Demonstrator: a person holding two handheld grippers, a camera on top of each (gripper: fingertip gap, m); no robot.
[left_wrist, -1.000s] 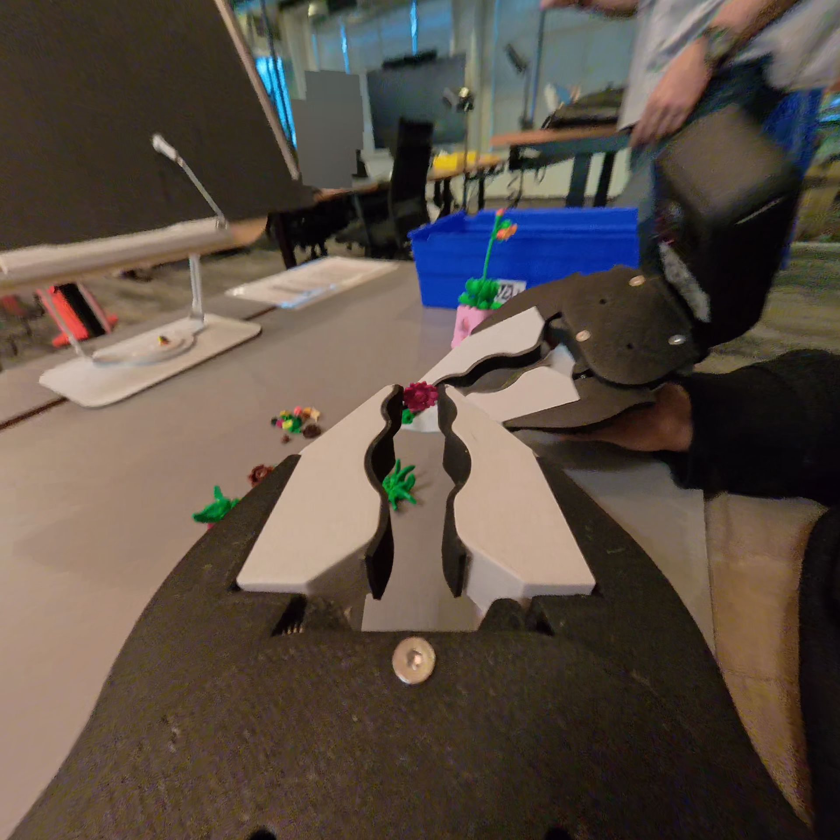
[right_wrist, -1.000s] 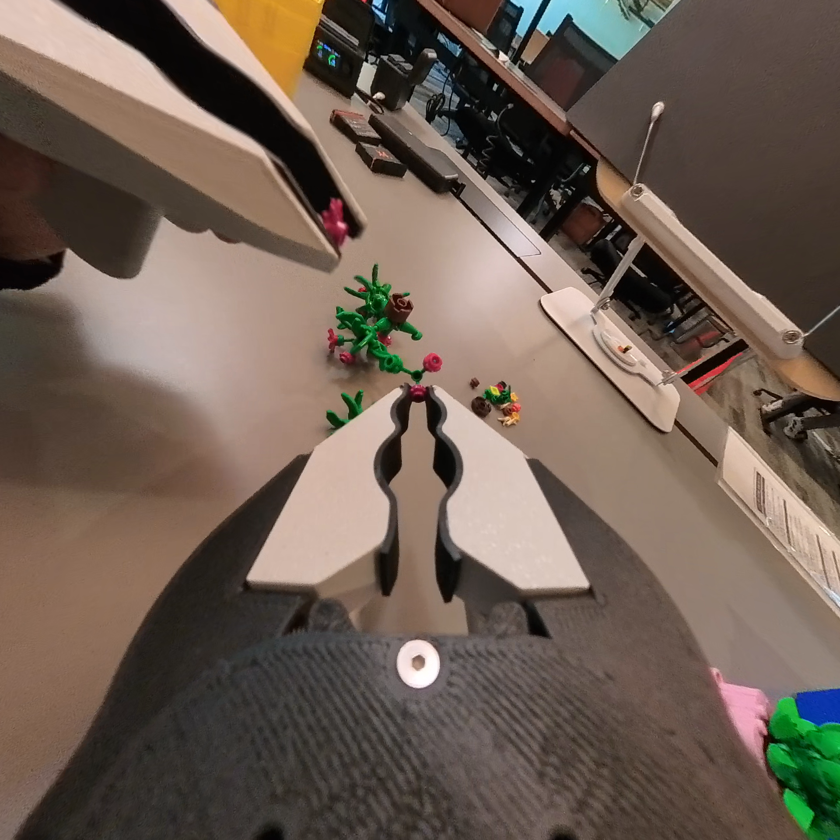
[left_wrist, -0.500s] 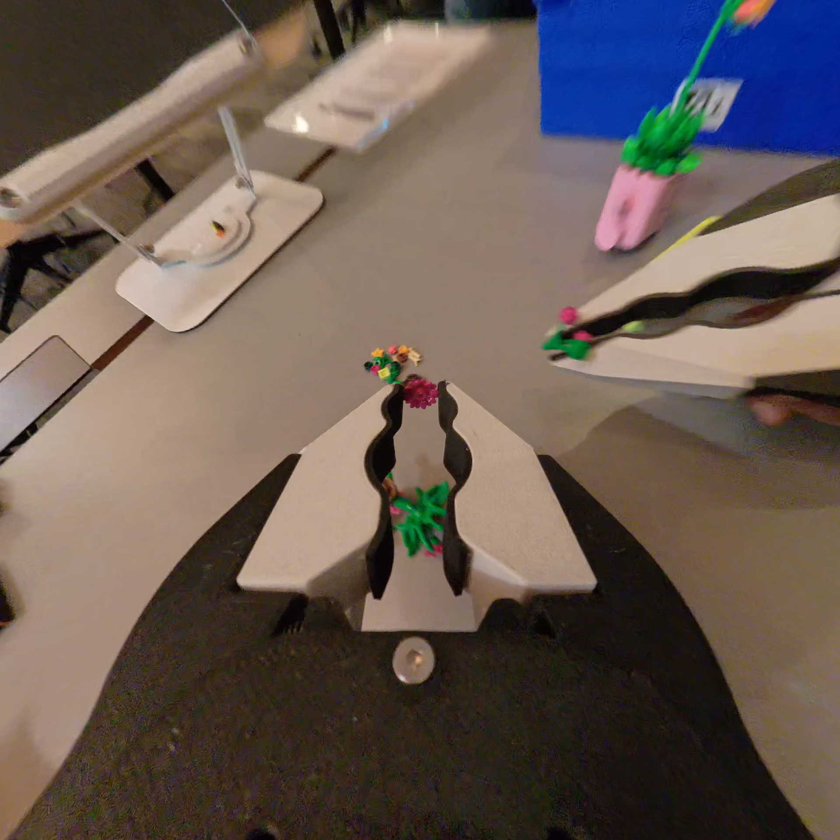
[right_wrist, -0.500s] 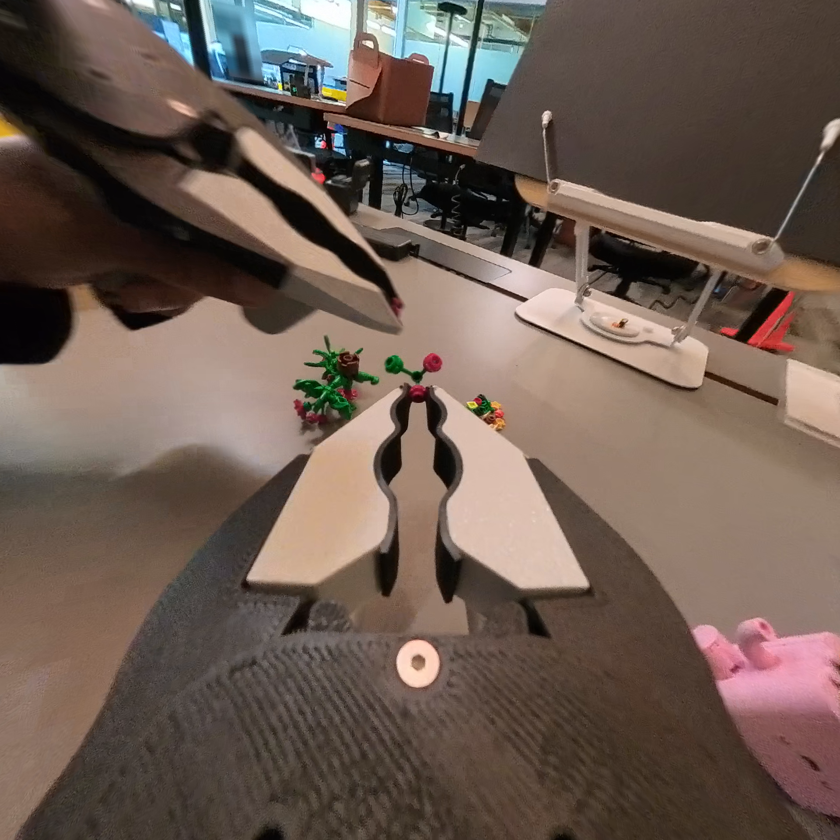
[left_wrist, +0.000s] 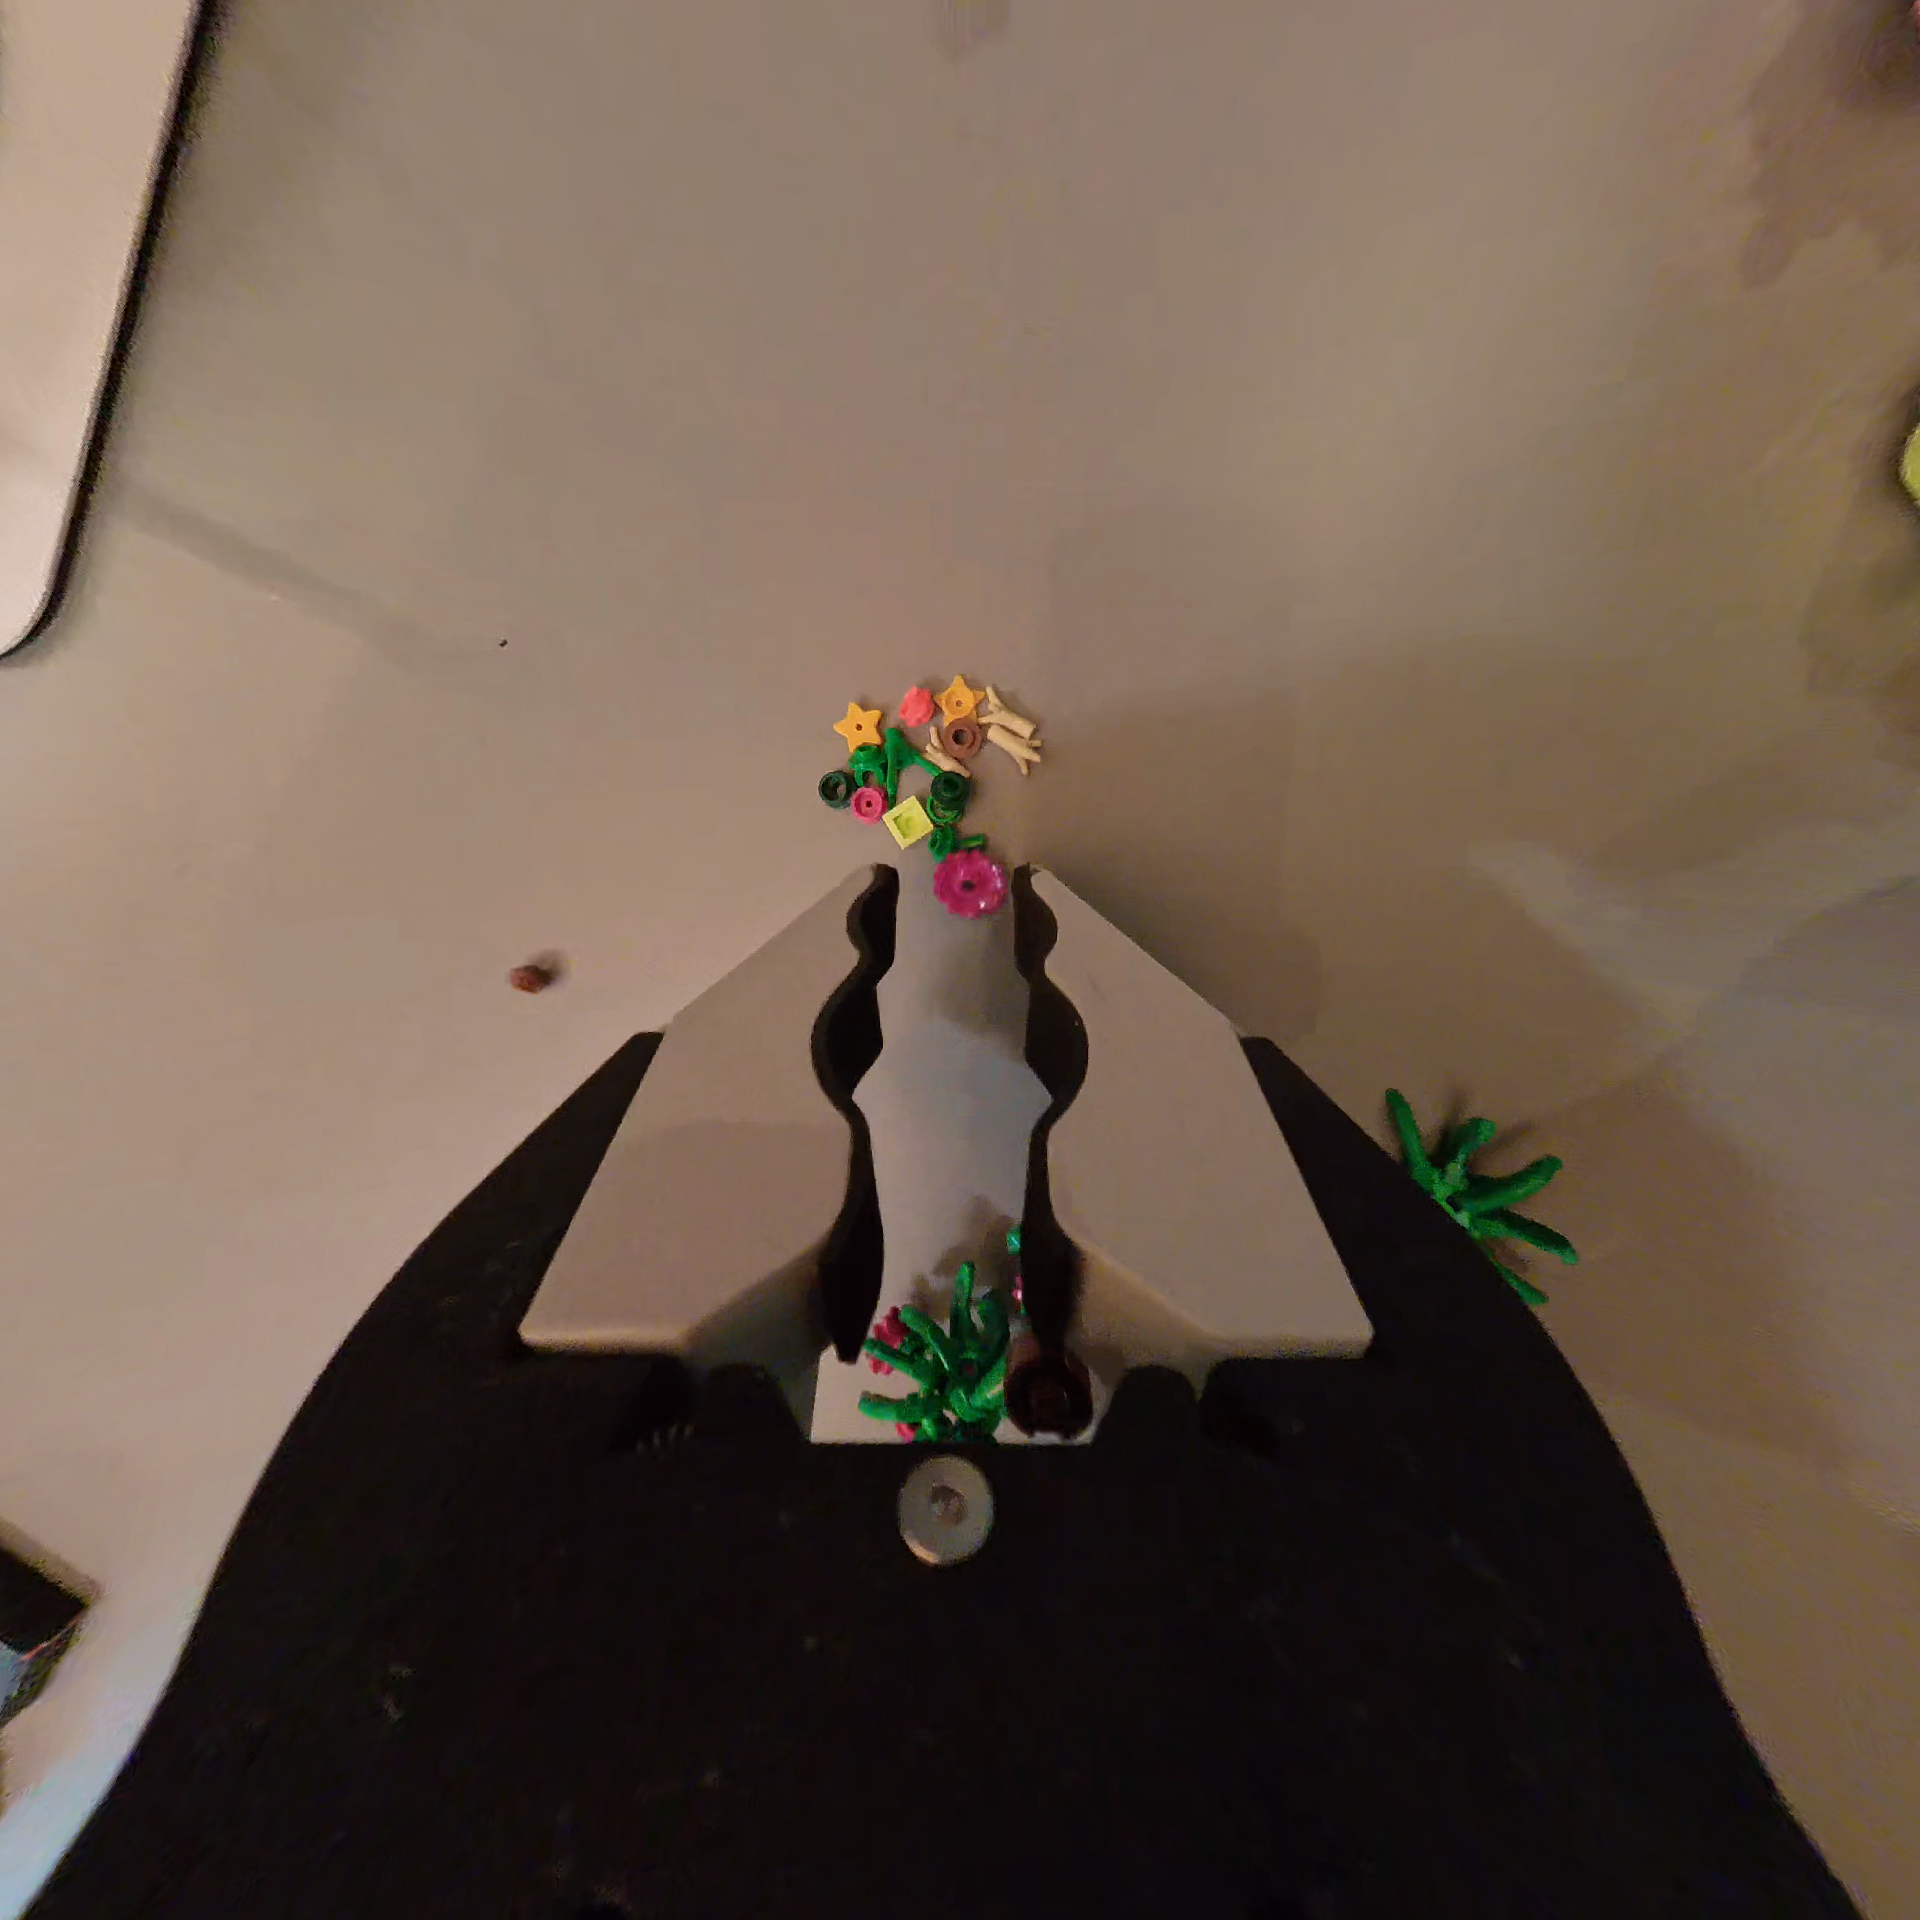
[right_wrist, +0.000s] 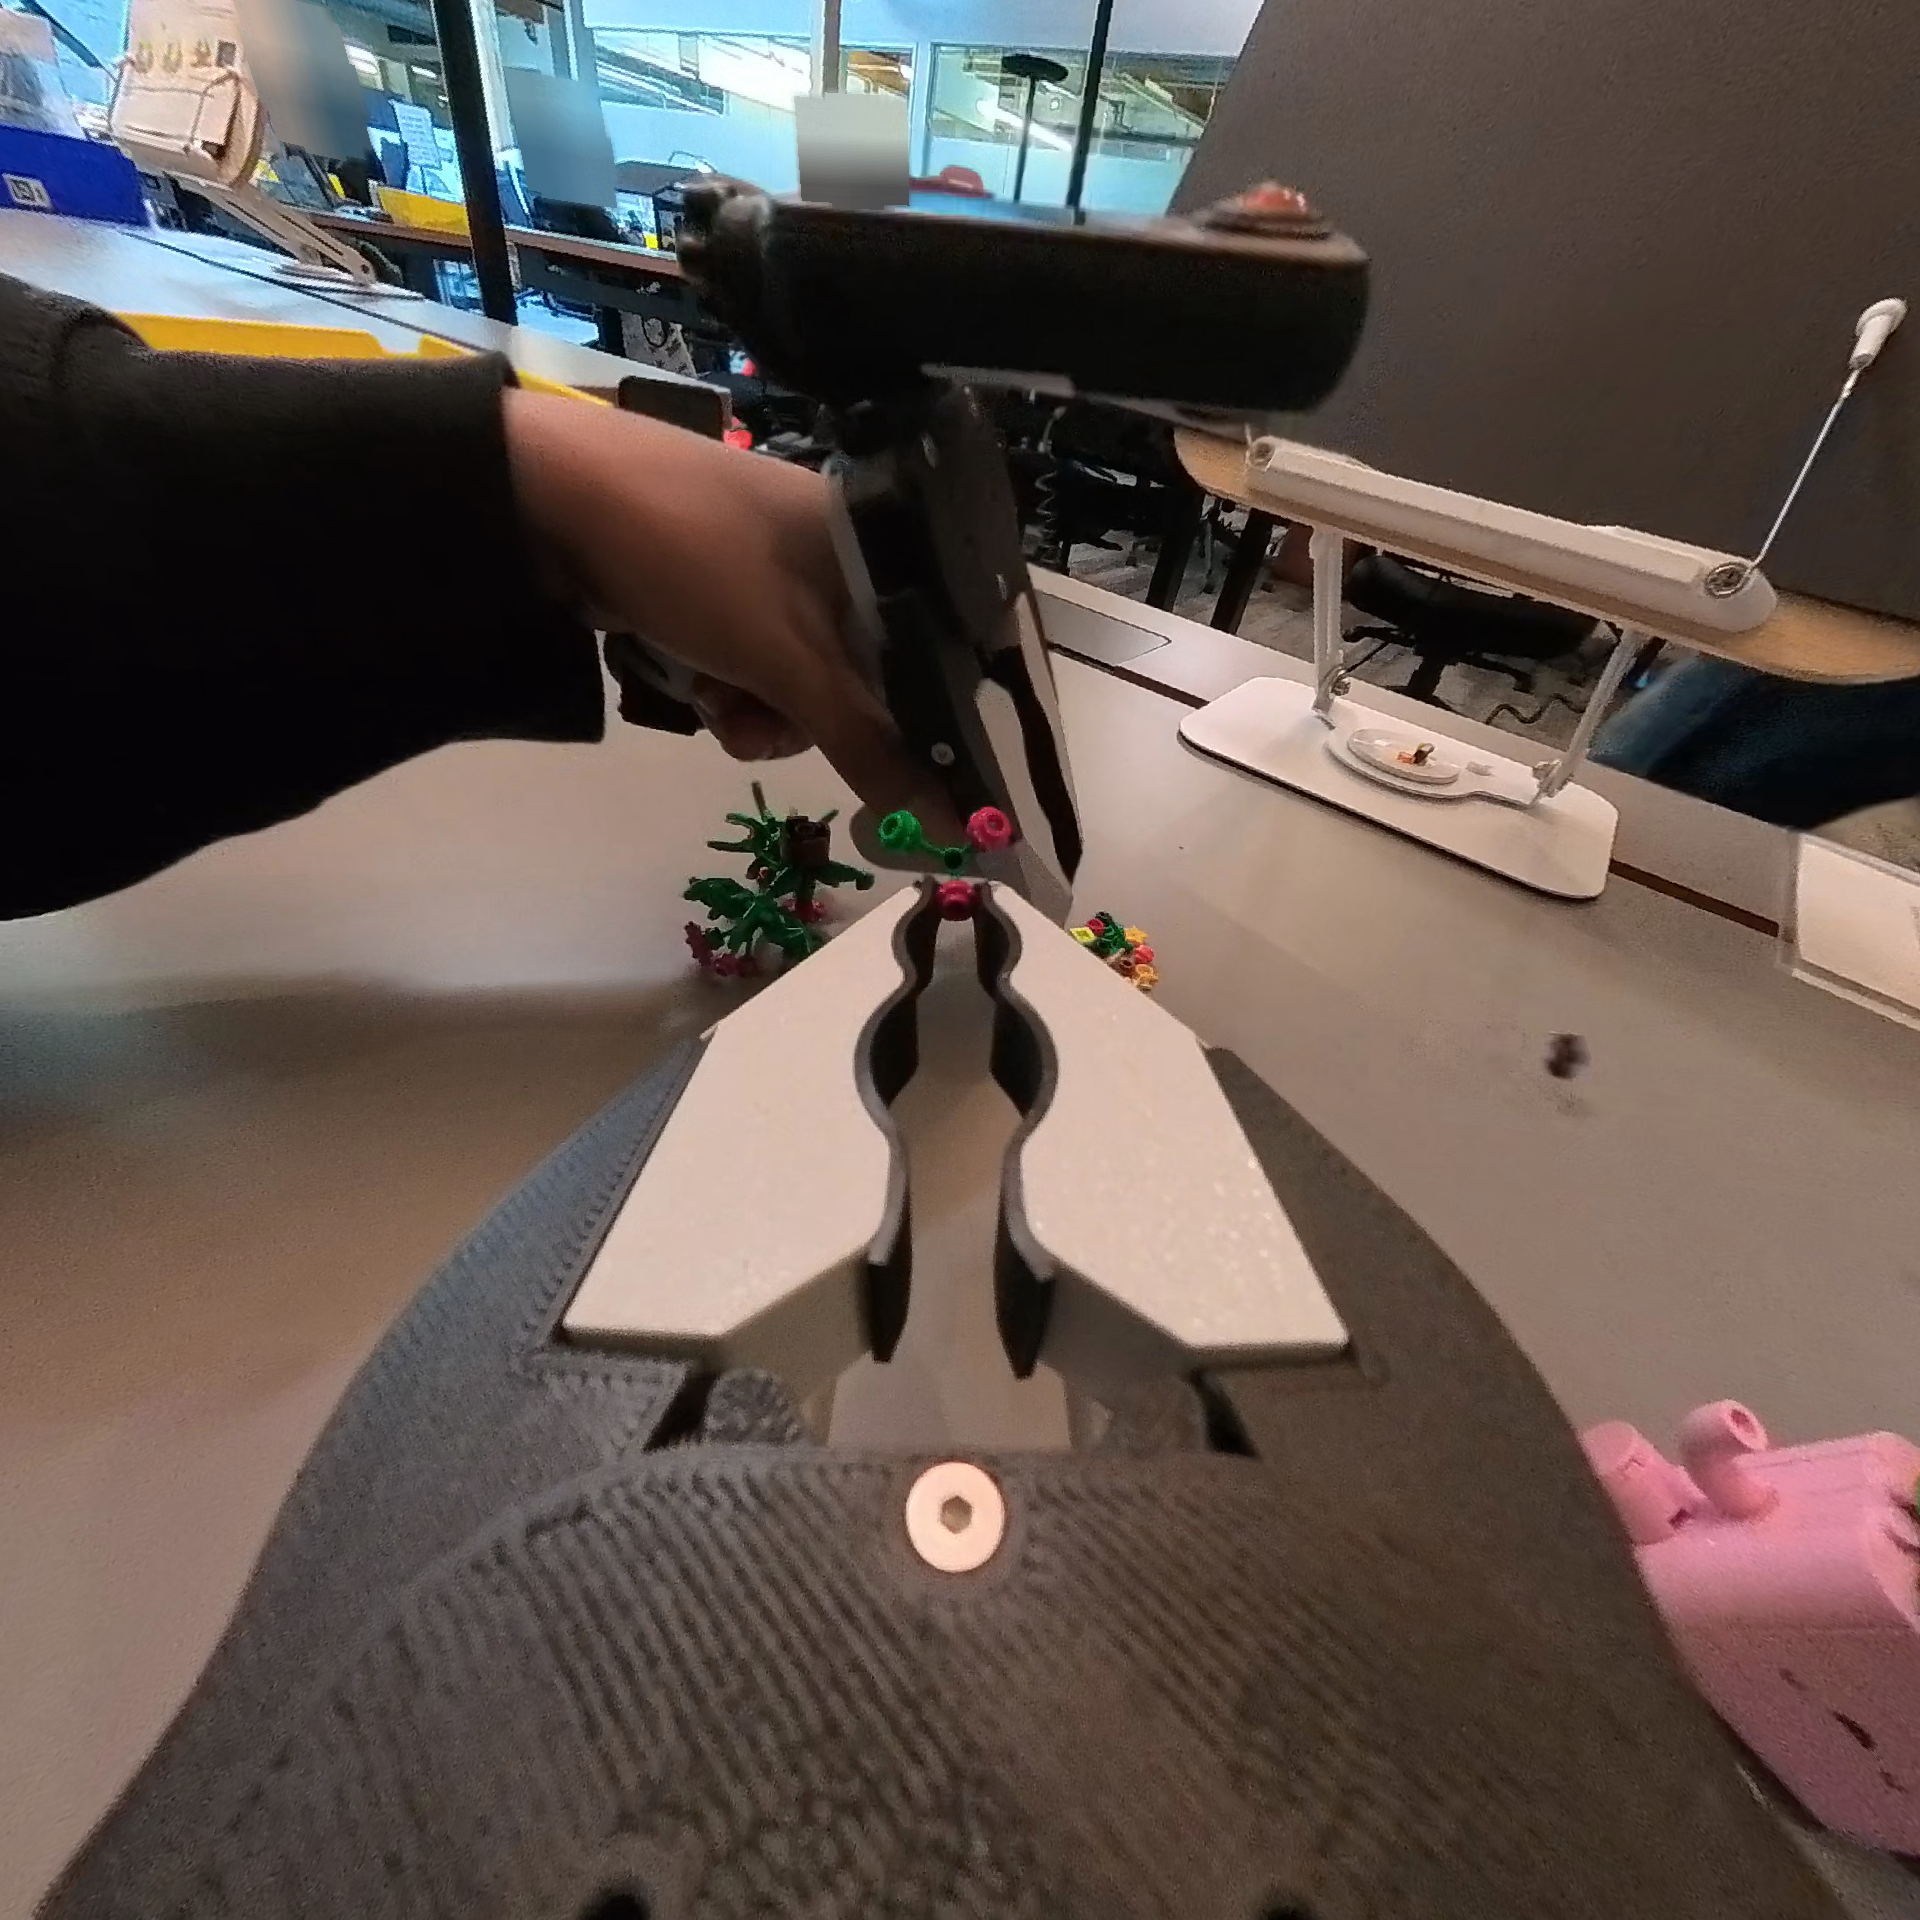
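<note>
My left gripper (left_wrist: 954, 873) points straight down, close over the grey table (left_wrist: 520, 623). Its jaws are slightly apart. A magenta flower (left_wrist: 968, 883) lies between the tips, against the right finger, with a gap to the left finger. A pile of small coloured pieces (left_wrist: 925, 769) lies just beyond the tips. My right gripper (right_wrist: 956, 888) is shut on a magenta bloom (right_wrist: 956, 902) of a green stem (right_wrist: 951, 857) that carries a green bud and a pink flower. It hovers low over the table, right in front of the left gripper (right_wrist: 1051, 883).
A green leafy cluster (right_wrist: 769, 883) with pink and brown bits lies left of the pile (right_wrist: 1117, 940). A loose green leaf (left_wrist: 1475, 1195) and a brown bit (left_wrist: 530, 977) lie nearby. A pink pot (right_wrist: 1787, 1621) sits at the right. A white stand base (right_wrist: 1403, 790) is behind. The grippers' ends are close to 12 cm from one another. My right gripper's tips are some 9 cm from the loose green leaf (left_wrist: 1475, 1195).
My left gripper swung from level to straight down over the pile, and its jaws parted a little around the magenta flower. My right gripper levelled out, still holding the stem.
</note>
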